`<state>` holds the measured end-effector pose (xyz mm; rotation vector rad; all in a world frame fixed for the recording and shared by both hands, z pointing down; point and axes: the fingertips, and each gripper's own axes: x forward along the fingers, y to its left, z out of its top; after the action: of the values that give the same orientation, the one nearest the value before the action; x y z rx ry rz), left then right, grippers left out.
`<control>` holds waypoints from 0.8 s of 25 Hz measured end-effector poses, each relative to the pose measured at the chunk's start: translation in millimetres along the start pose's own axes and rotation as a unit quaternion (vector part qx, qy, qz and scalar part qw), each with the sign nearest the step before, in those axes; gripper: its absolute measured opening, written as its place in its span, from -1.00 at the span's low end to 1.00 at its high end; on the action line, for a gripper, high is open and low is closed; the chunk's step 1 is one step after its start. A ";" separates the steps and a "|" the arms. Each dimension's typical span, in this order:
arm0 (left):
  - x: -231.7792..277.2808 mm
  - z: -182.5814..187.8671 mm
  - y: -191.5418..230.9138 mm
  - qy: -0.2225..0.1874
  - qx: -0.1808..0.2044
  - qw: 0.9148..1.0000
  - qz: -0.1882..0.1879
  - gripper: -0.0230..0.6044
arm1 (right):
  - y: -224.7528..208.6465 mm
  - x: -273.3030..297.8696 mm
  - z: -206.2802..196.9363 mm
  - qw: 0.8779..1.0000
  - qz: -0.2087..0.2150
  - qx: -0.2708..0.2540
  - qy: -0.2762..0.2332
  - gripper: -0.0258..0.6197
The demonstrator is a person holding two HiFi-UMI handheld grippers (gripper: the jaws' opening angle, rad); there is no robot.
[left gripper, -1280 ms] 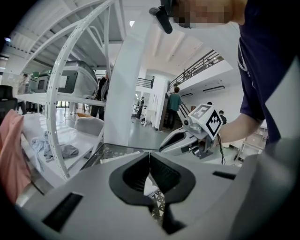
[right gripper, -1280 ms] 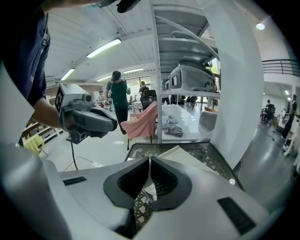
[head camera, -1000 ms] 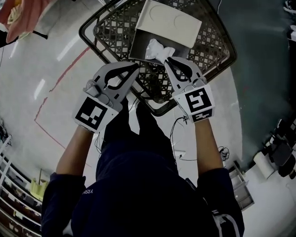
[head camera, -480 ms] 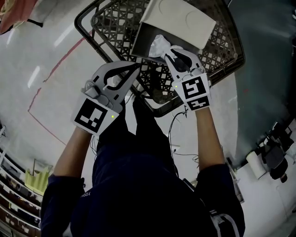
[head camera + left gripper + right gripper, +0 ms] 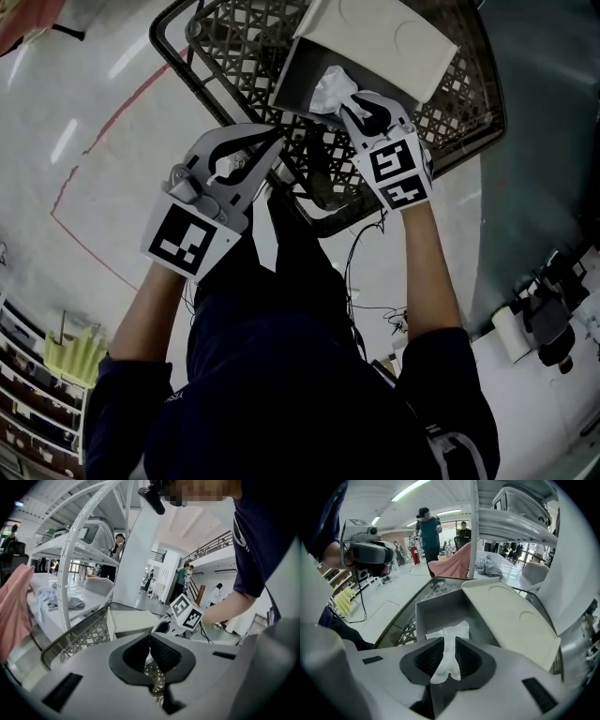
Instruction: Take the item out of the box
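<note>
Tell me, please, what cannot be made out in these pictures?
- Floor of the box: right gripper view; the white item and the right gripper cover it.
- White item's near end and what it is: right gripper view; pinched between the shut jaws, and crumpled.
- Far side of the basket: head view; cut off by the top edge.

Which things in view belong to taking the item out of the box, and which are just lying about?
In the job:
box, open
its raised lid
white item inside it
right claw, shut on that item

Lying about:
basket under the box
left claw, shut and empty
pink cloth
floor cables
</note>
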<state>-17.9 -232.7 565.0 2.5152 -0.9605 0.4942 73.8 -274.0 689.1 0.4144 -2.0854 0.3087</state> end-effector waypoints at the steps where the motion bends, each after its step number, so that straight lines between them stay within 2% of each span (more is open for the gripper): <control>1: -0.1 -2.4 0.4 0.001 -0.002 1.000 0.000 -0.90 | 0.7 2.9 -2.5 1.000 0.003 0.000 0.006 -0.65; 9: -1.0 -12.5 -1.4 0.004 -0.017 1.000 0.000 -0.90 | -4.4 14.5 -18.3 0.999 0.001 -0.004 0.051 -0.77; 20: -3.3 -7.0 0.6 0.003 -0.010 1.000 -0.002 -0.90 | -5.5 5.1 -5.3 1.000 -0.003 0.011 0.022 -0.84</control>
<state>-21.9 -227.8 569.7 2.4961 -0.9535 0.4894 77.6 -277.9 696.5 0.4225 -2.0383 0.3344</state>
